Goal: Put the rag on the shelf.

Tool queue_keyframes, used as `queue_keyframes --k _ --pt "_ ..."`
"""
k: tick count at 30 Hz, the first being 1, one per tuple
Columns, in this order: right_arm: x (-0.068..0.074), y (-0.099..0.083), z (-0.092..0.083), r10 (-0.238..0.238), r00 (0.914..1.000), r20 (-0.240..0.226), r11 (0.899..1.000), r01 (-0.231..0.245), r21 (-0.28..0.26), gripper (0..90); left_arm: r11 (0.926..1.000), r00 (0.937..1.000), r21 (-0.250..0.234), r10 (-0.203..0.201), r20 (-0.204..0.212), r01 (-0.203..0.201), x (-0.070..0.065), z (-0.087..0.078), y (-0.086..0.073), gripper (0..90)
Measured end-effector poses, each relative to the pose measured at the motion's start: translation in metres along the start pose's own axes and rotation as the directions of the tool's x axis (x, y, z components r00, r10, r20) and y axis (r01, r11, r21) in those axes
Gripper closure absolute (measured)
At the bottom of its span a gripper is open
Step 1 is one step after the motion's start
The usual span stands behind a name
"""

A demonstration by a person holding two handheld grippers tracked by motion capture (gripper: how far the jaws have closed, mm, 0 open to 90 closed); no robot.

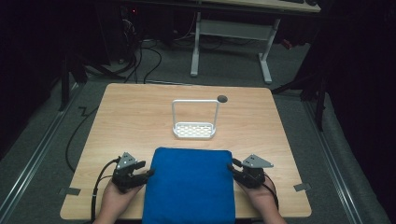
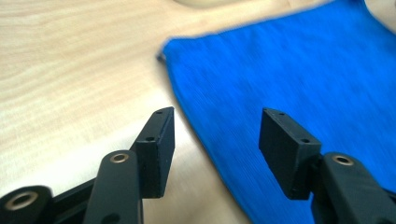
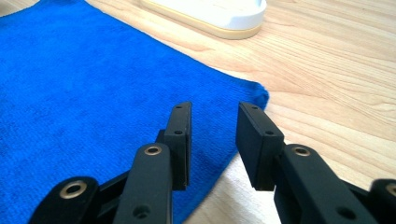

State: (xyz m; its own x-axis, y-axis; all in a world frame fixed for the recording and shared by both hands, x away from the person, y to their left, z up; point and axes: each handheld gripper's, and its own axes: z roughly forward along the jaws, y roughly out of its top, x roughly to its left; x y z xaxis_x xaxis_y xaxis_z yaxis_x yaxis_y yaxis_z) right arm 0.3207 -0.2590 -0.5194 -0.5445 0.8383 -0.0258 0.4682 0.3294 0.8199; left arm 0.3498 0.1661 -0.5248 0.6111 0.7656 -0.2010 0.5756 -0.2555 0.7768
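A blue cloth (image 1: 189, 184) lies flat on the wooden table (image 1: 126, 116), reaching its near edge. My left gripper (image 1: 147, 174) sits at the cloth's left edge, held by a hand. In the left gripper view the jaws (image 2: 217, 121) stand wide apart, open, over the edge of the cloth (image 2: 289, 70), with nothing pinched. My right gripper (image 1: 232, 168) is at the cloth's right edge near its far corner. Seen from the right gripper view, its jaws (image 3: 215, 112) are open with a narrower gap, above the edge of the cloth (image 3: 93, 93).
A white rack (image 1: 194, 130) with a tall wire handle stands beyond the cloth at mid table; its base (image 3: 219, 14) is visible in the right gripper view. A small dark round mark (image 1: 222, 98) lies behind it. A white-legged desk (image 1: 233, 28) stands past the table.
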Motion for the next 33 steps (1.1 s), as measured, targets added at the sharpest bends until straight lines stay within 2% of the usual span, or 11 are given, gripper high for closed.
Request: queue_keyframes --k 6,9,12,13,16,18,21,22,25,31,33 --pt "-0.005 -0.002 -0.002 0.019 0.9998 0.0 1.0 -0.019 -0.005 67.5 0.9999 0.9999 -0.001 -0.013 0.006 0.013 0.011 0.027 0.024 43.8" --pt "-0.007 -0.003 -0.003 0.017 0.9998 0.0 1.0 -0.017 -0.007 66.0 0.9984 0.998 0.002 -0.056 0.029 0.056 0.02 0.04 0.034 43.6" --pt "-0.007 -0.003 -0.004 0.024 0.9997 0.004 1.0 -0.024 -0.004 66.2 0.999 0.9989 0.004 -0.045 0.012 0.044 0.021 0.046 0.039 45.6" --pt "-0.009 -0.004 -0.005 0.03 0.9995 0.004 1.0 -0.03 -0.007 67.6 0.9991 0.9992 0.019 -0.039 0.003 0.039 0.022 0.052 0.044 47.5" --pt "-0.011 -0.004 -0.005 0.041 0.9992 0.007 0.999 -0.041 -0.003 68.1 0.9983 0.9986 0.027 -0.052 0.009 0.052 0.022 0.058 0.043 52.5" --pt "-0.012 -0.004 -0.004 0.042 0.9991 0.006 0.999 -0.042 -0.003 68.1 0.9975 0.9984 0.045 -0.055 0.012 0.054 0.022 0.06 0.041 63.6" --pt "-0.013 -0.004 -0.003 0.049 0.9988 0.007 0.999 -0.049 -0.004 67.7 0.9989 0.9996 0.038 -0.027 -0.01 0.028 0.018 0.062 0.04 68.0" --pt "-0.013 -0.003 -0.003 0.062 0.998 0.005 0.998 -0.062 0.0 67.6 0.9991 0.9997 0.036 -0.022 -0.012 0.022 0.017 0.063 0.039 68.0" --pt "-0.014 -0.001 0.002 0.092 0.9957 0.01 0.996 -0.092 0.02 66.5 0.9989 0.9993 0.031 -0.035 -0.011 0.036 0.019 0.063 0.038 77.9" --pt "-0.018 0.008 0.017 0.105 0.9923 0.065 0.994 -0.107 0.024 60.3 0.9991 0.9997 0.038 -0.018 -0.014 0.018 0.015 0.063 0.037 85.2" --pt "-0.02 0.01 0.021 0.112 0.9916 0.064 0.993 -0.115 0.037 59.2 0.9991 0.9998 0.038 -0.016 -0.015 0.017 0.015 0.062 0.037 85.7"
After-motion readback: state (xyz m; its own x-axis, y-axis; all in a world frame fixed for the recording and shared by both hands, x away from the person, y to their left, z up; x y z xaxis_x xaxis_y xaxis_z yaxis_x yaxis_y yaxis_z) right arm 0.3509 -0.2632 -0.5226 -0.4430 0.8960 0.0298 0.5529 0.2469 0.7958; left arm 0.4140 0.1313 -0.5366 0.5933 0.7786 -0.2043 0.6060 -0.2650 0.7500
